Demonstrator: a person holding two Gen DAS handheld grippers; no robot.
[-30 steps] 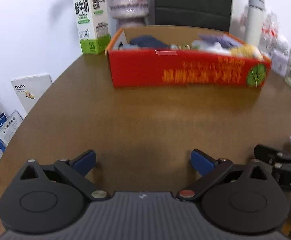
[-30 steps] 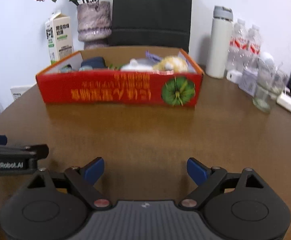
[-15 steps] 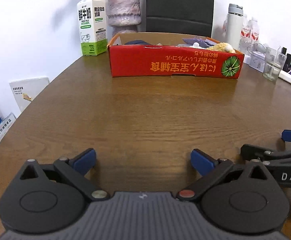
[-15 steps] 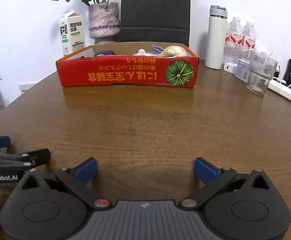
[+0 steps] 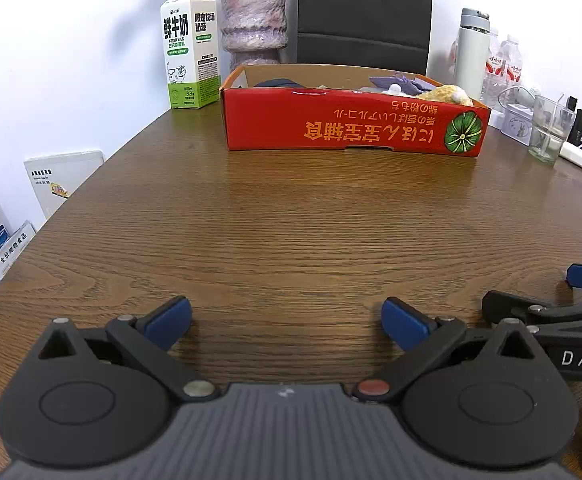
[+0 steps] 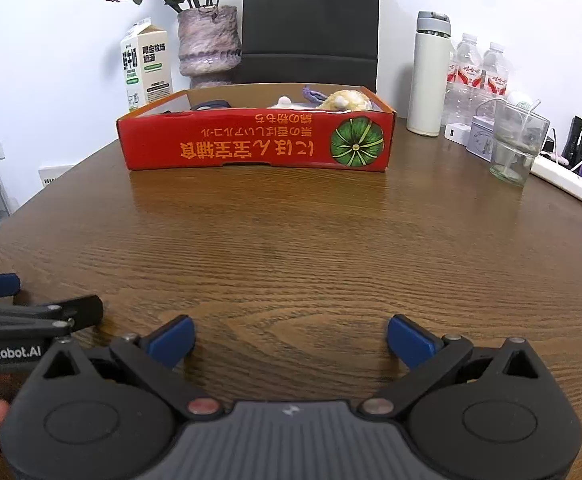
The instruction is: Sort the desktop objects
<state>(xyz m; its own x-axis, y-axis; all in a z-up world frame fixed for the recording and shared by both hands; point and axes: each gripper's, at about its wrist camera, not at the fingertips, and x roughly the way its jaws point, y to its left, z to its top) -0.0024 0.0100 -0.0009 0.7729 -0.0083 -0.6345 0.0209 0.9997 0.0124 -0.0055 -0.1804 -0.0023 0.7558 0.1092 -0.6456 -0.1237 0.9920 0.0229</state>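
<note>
The left gripper [image 5: 285,318] and the right gripper [image 6: 289,340] both stand with jaws spread wide and empty, low over the bare wooden table [image 5: 311,220] — nothing lies between the blue pads. Well ahead sits the red cardboard box [image 6: 257,142], with a yellow plush toy [image 6: 345,101] and purple cloth [image 5: 397,80] inside. These look soft and light, so pinch the plush across its bulk; the box wall is thin — probably flexes if gripped.
</note>
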